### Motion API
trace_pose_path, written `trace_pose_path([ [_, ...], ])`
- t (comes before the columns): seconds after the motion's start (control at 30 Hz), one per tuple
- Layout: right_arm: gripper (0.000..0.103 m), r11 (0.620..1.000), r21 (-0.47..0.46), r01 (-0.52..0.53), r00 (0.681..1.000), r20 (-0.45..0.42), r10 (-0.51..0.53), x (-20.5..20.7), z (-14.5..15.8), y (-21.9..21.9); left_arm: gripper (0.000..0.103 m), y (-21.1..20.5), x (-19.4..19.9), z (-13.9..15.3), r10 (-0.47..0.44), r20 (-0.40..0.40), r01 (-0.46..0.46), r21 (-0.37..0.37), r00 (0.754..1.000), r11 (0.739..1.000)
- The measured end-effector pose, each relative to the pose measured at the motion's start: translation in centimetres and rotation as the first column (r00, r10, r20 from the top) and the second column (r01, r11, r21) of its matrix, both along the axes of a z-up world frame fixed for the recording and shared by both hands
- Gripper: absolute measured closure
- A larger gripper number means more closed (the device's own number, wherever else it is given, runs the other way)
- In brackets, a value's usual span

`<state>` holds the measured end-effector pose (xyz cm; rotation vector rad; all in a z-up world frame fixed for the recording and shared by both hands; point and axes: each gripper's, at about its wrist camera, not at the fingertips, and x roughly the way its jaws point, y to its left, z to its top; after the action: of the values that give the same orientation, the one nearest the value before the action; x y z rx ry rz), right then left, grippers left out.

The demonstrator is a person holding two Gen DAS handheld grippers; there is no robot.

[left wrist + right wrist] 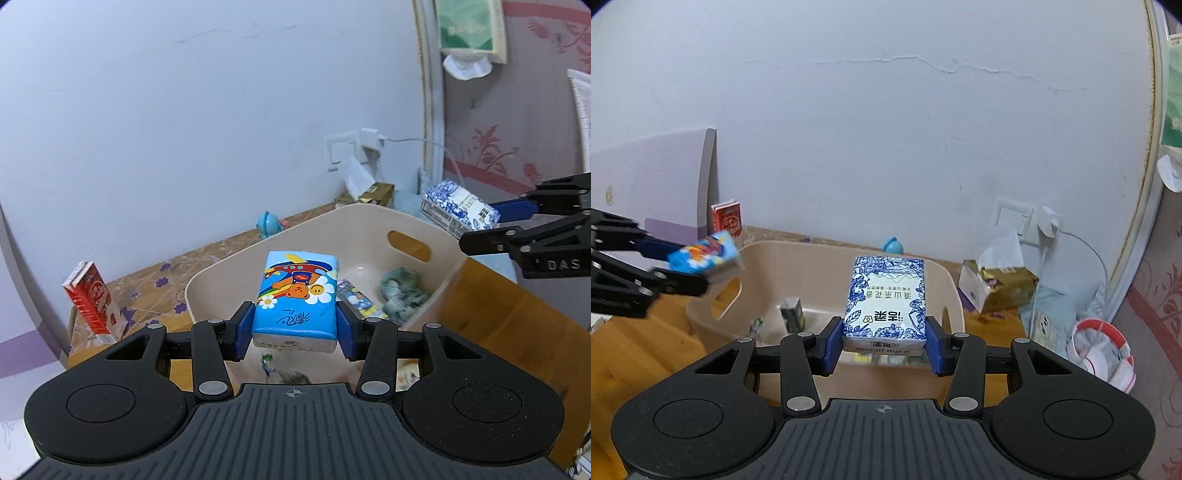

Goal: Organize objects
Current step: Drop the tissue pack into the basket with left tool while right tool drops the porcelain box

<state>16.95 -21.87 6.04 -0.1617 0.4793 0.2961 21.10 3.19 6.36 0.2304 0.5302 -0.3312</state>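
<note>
Two tools, each gripping a tissue pack above the bin.
Left tool [294, 332] clamps the cartoon pack [295, 299]; right tool [884, 343] clamps the floral pack [885, 299], bin [820, 258] at 12 o'clock.

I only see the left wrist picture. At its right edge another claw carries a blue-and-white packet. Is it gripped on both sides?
Observer: Yes. In the right wrist view the right gripper is shut on the blue-and-white floral tissue packet, with a blue pad on each long side.
Visitor: Is there anything in the tub that my packet hides?
Observer: A small dark green carton stands upright inside the beige plastic tub.
Visitor: And further right?
Observer: A round white container with a red rim sits past the tub, by the patterned wall.
</note>
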Motion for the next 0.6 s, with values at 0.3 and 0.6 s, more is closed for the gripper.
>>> trace_pose_path([
  [0.3, 0.059, 1.000, -0.016, 0.011, 0.997, -0.073, -0.012, 4.8, -1.8, 1.9, 0.056, -1.0, 7.2, -4.4, 0.046, -0.161, -0.046, 0.004, 0.986, 0.999],
  [0.6, 0.059, 0.996, -0.087, -0.001, 0.983, -0.185, -0.015, 7.7, -4.7, 3.4, 0.055, -1.9, 9.2, -6.7, 0.059, -0.222, -0.047, 0.062, 0.973, 0.997],
])
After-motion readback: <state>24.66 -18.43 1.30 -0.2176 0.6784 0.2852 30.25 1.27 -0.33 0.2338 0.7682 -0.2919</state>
